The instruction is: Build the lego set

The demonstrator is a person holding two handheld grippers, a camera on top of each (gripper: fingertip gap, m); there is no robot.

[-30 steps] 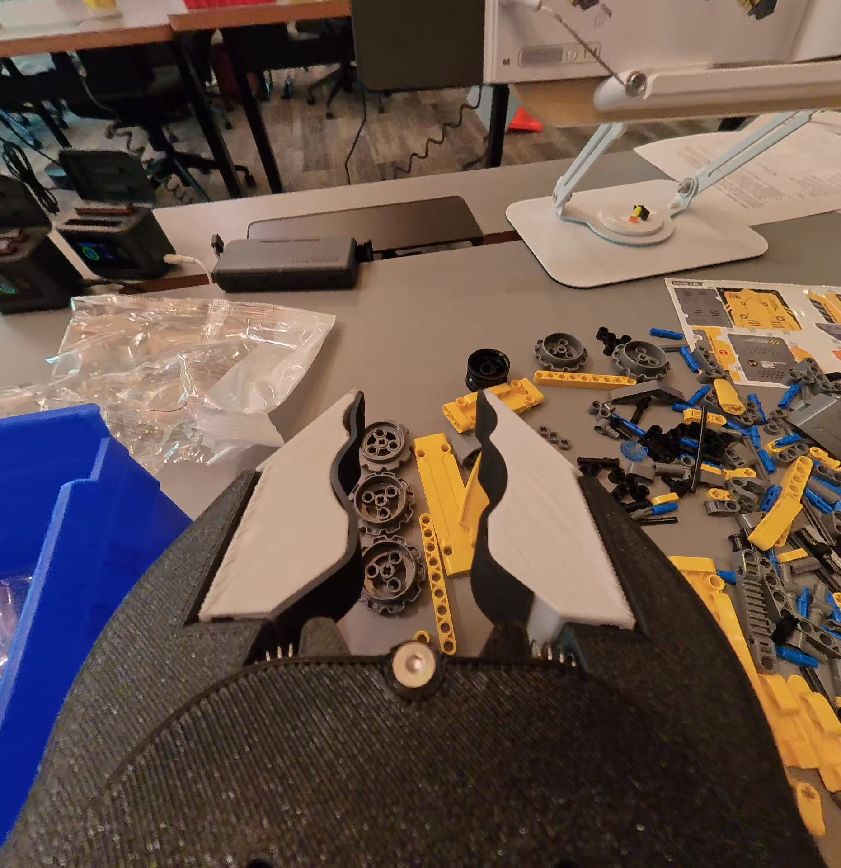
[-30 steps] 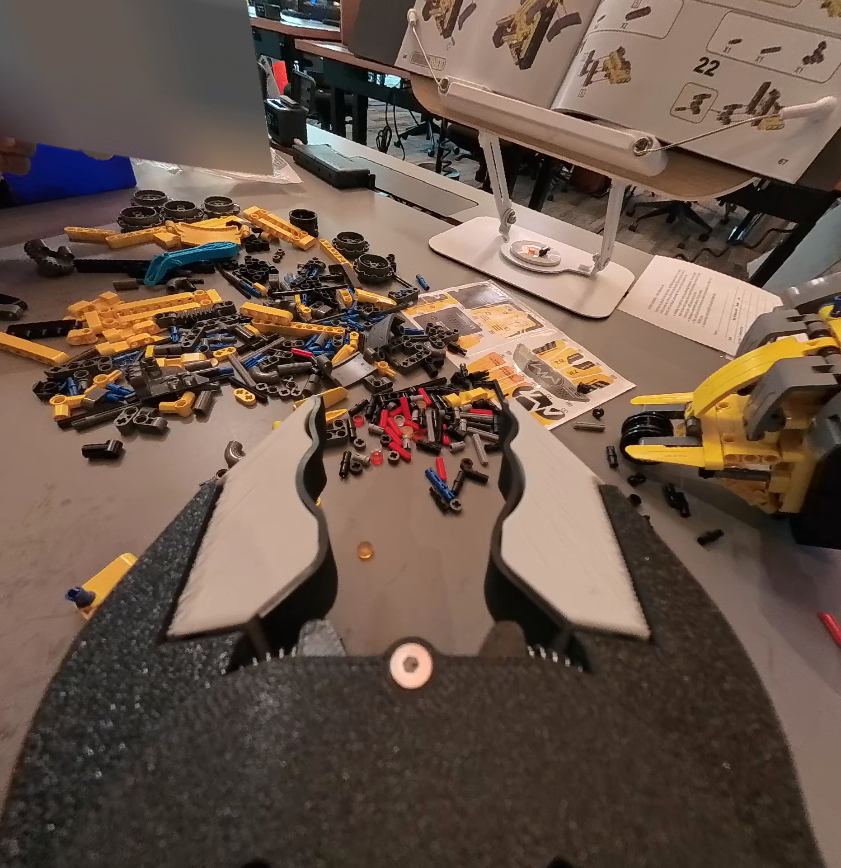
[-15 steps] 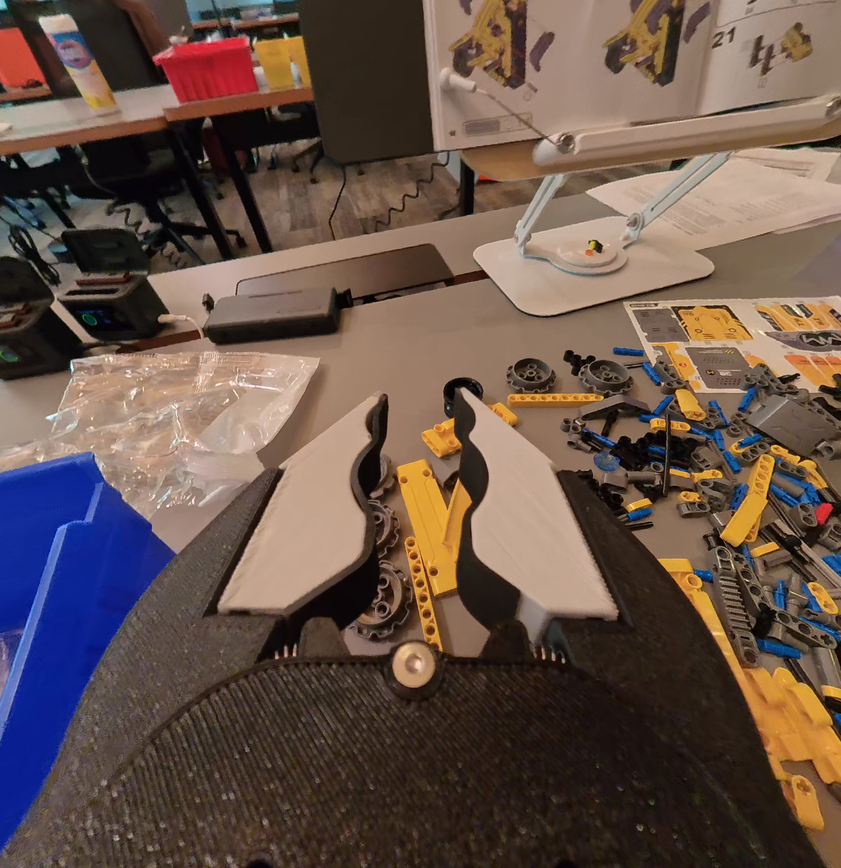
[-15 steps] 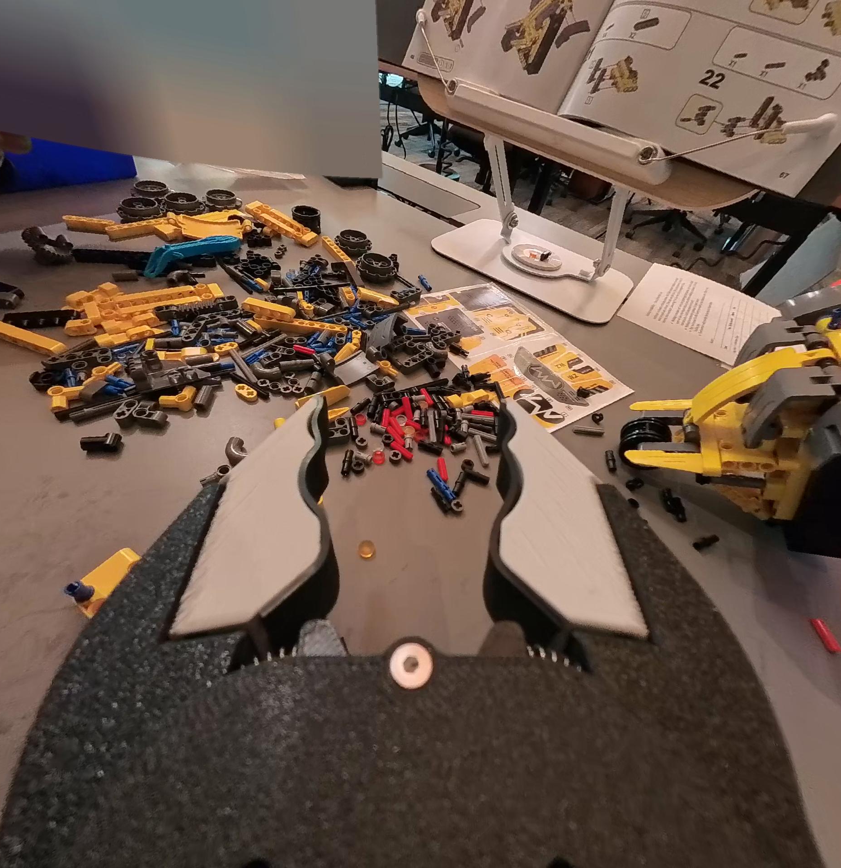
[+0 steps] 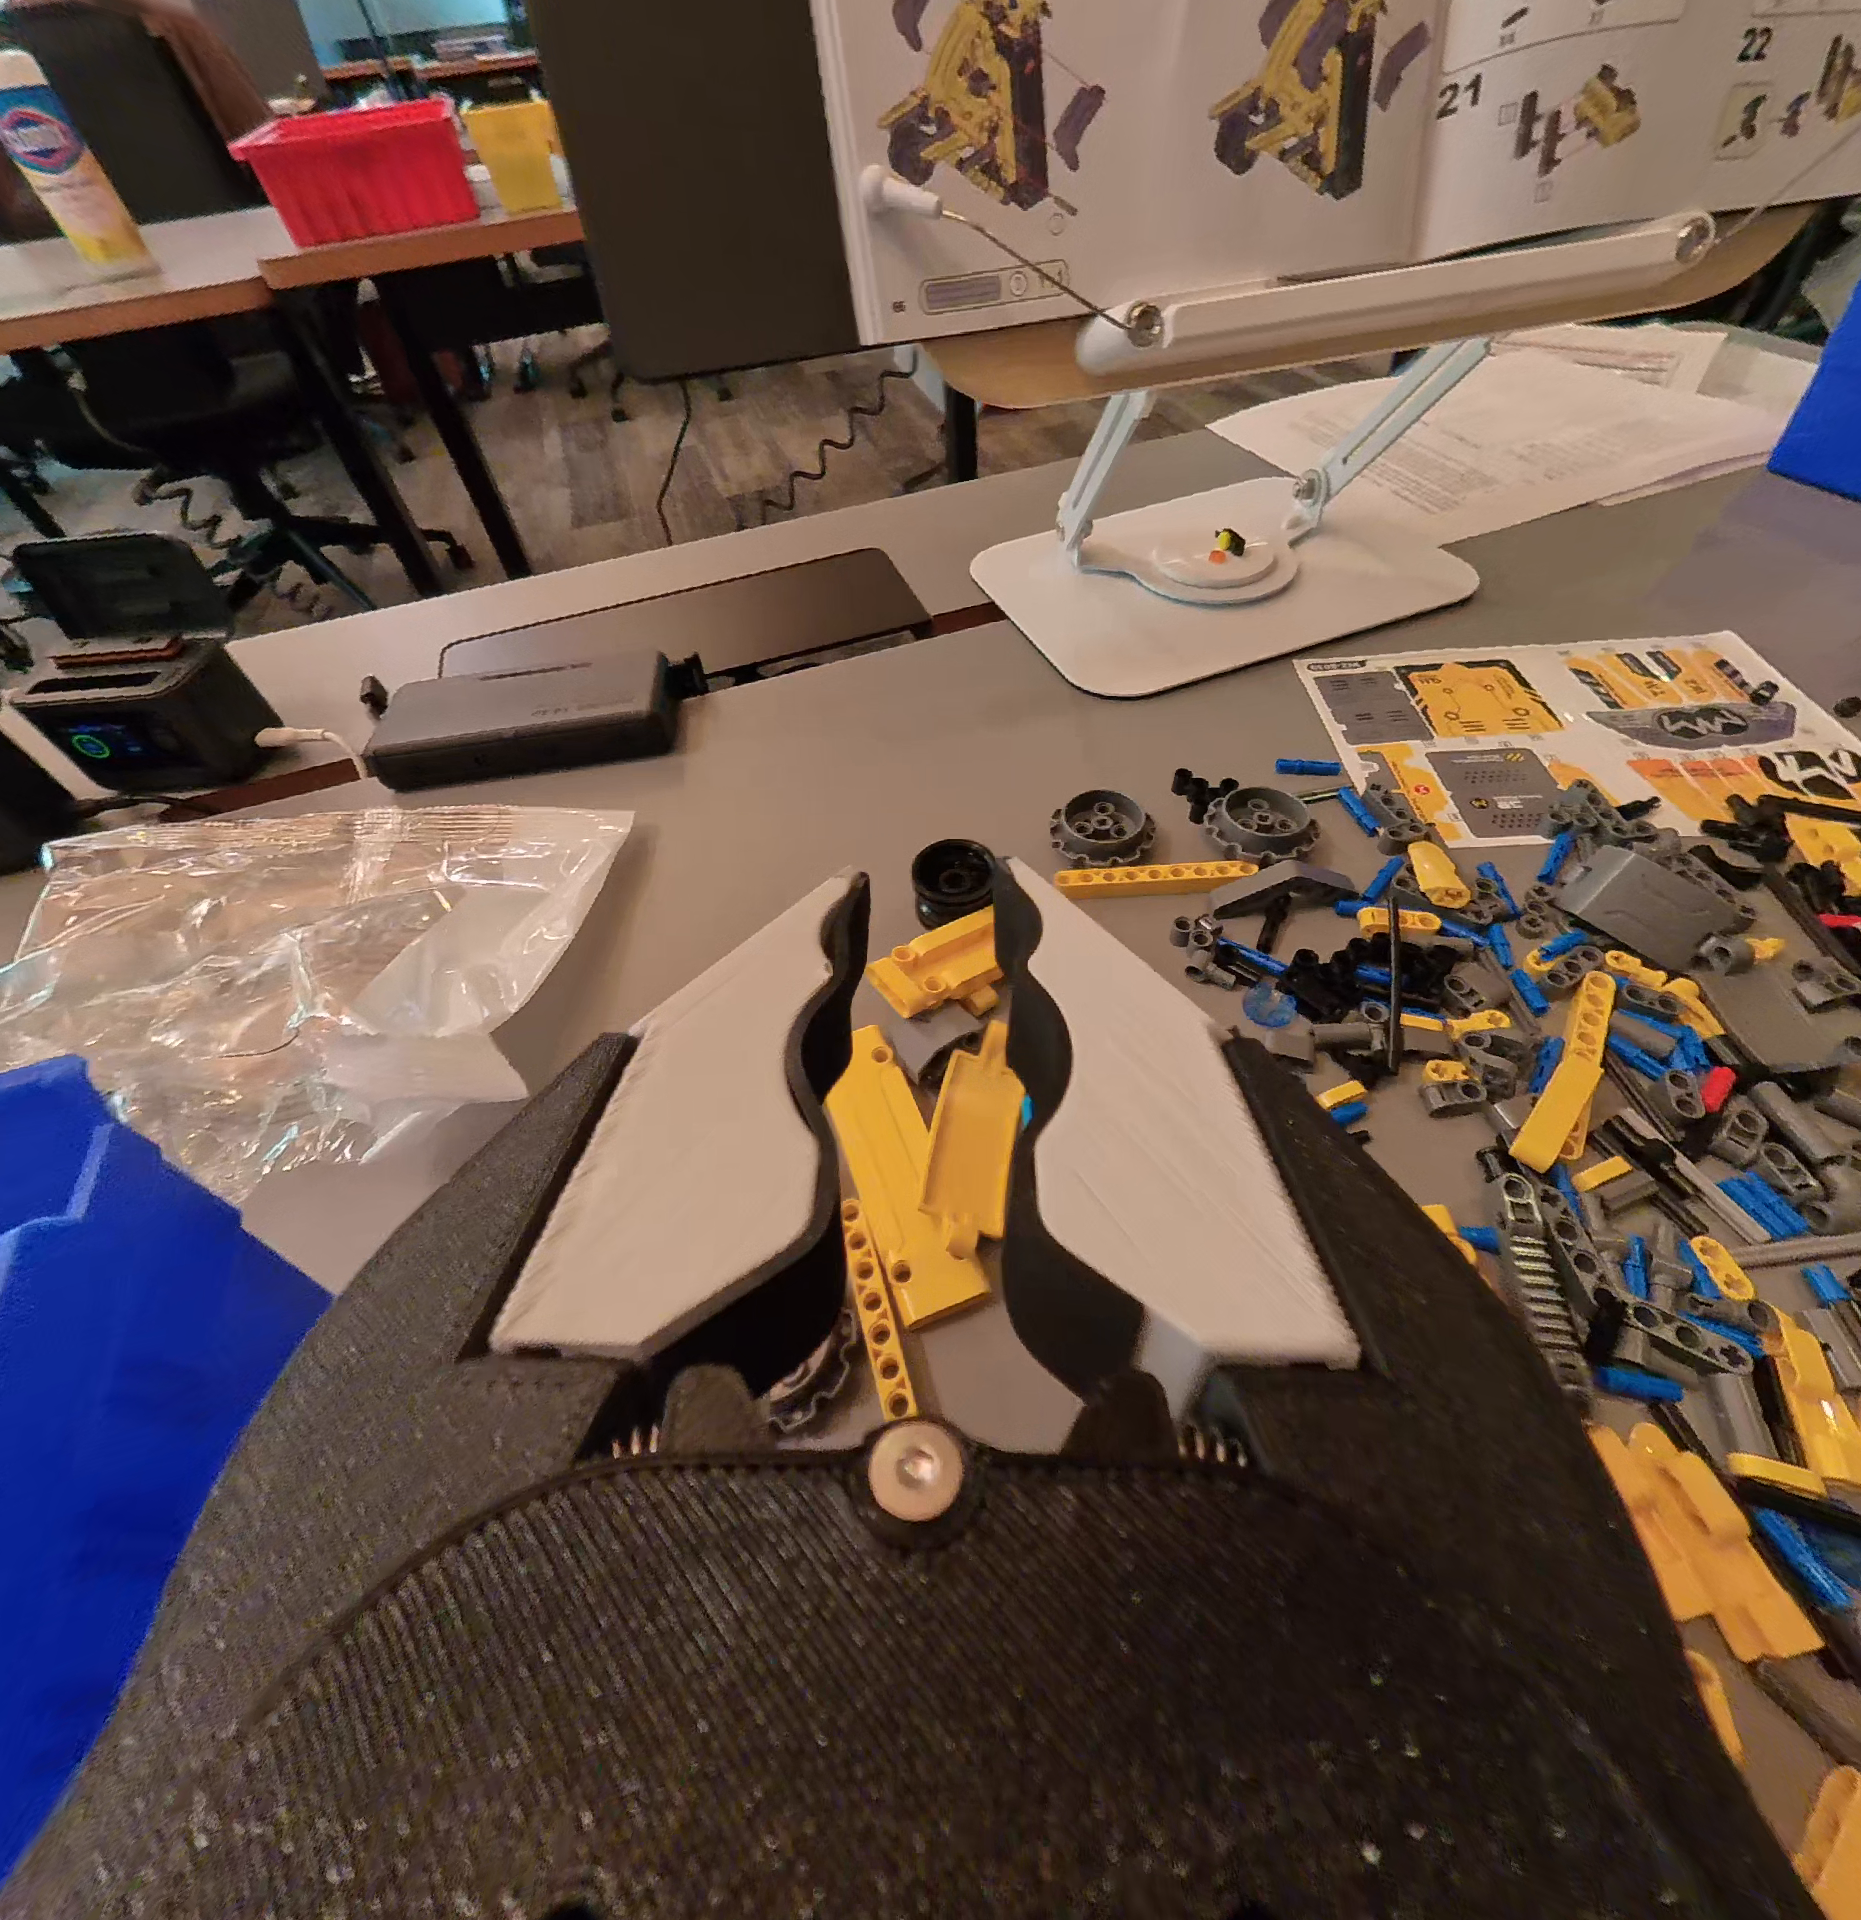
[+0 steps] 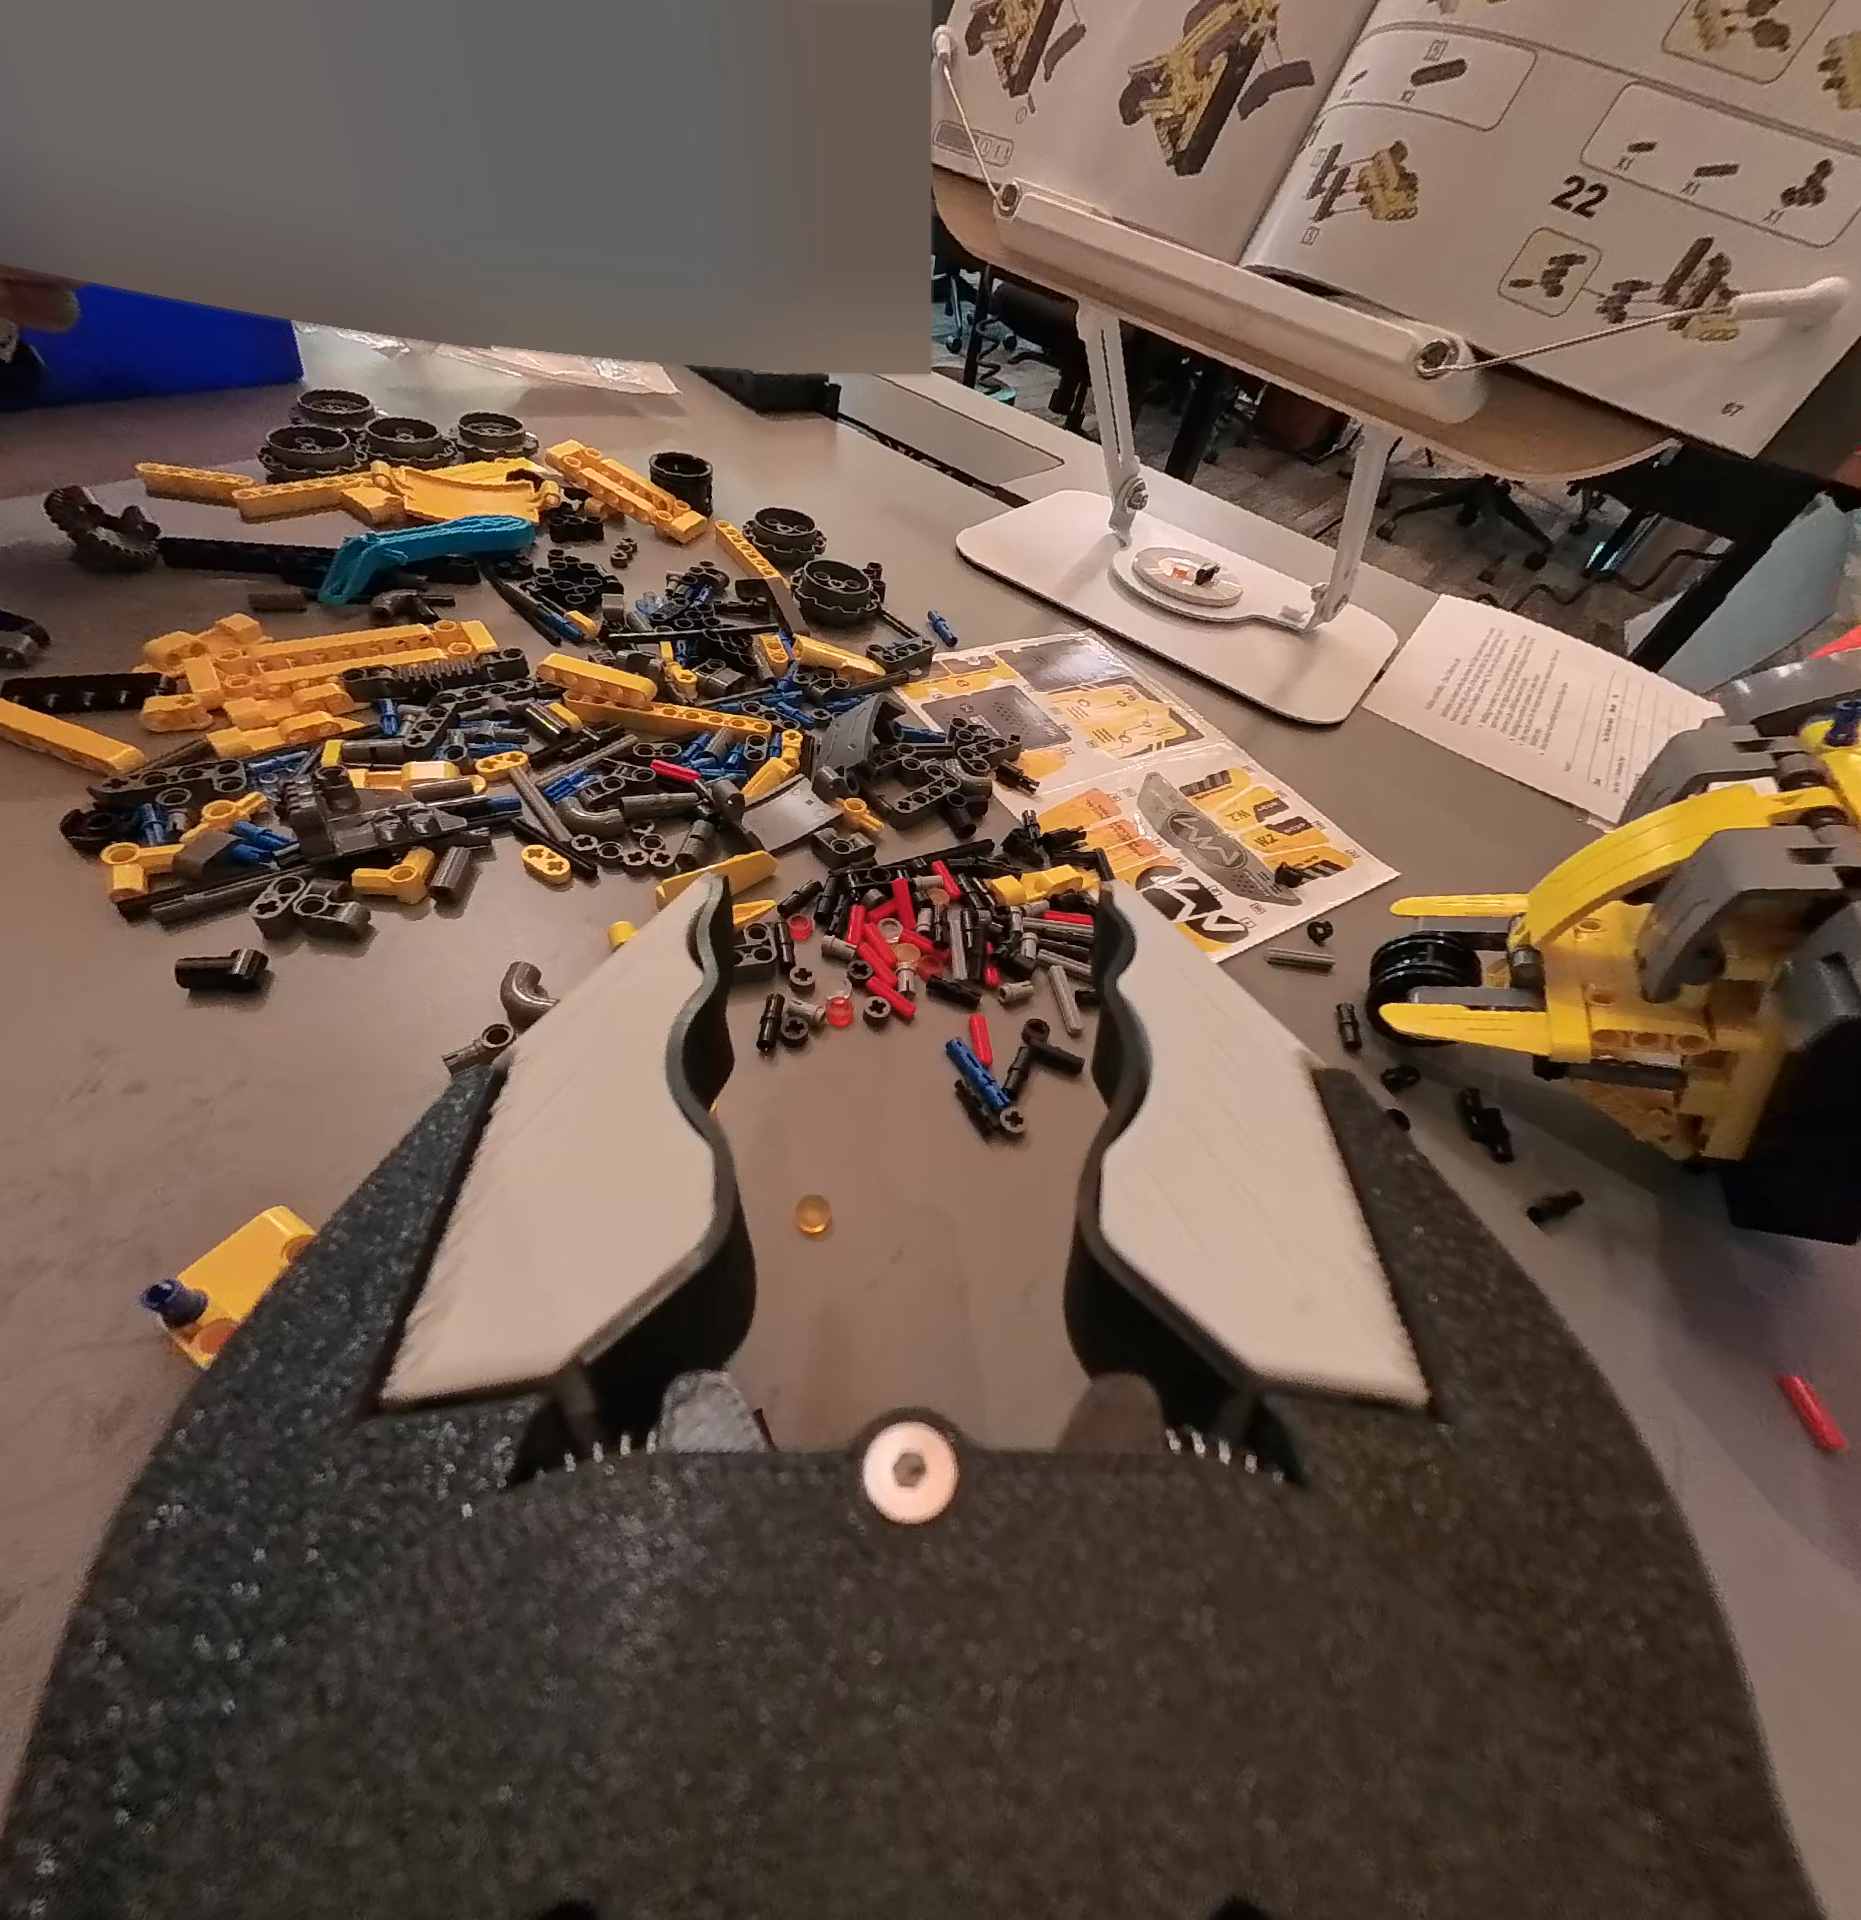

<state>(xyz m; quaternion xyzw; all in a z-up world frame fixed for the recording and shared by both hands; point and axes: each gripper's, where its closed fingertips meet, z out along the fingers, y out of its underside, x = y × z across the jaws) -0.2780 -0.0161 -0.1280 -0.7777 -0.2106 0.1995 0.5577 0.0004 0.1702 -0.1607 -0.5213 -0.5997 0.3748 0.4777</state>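
Loose Lego pieces (image 5: 1632, 1039) lie spread over the grey table. My left gripper (image 5: 931, 883) hovers over flat yellow panels (image 5: 905, 1143), with a black wheel (image 5: 952, 878) just beyond its tips. Its jaws are narrowly open and hold nothing. My right gripper (image 6: 910, 904) is wide open and empty above a heap of red, black and grey pins (image 6: 936, 935). The partly built yellow and grey model (image 6: 1684, 987) sits to its right. A small orange stud (image 6: 814, 1216) lies between its fingers. The open instruction booklet (image 6: 1528, 135) rests on a white stand (image 6: 1186, 613).
A blue bin (image 5: 95, 1351) and a crumpled clear plastic bag (image 5: 282, 956) lie left of the left gripper. A black power brick (image 5: 521, 717) sits at the table's back edge. A sticker sheet (image 6: 1165, 790) lies by the stand. A red pin (image 6: 1814, 1413) lies at the far right. The grippers' ends are close to 35 cm from one another. About 12 cm separates my left fingertips from the black wheel (image 5: 952, 878).
My left gripper's jaws have narrowed and it has shifted forward over the yellow panels, now covering the three grey gears. The right gripper has barely moved.
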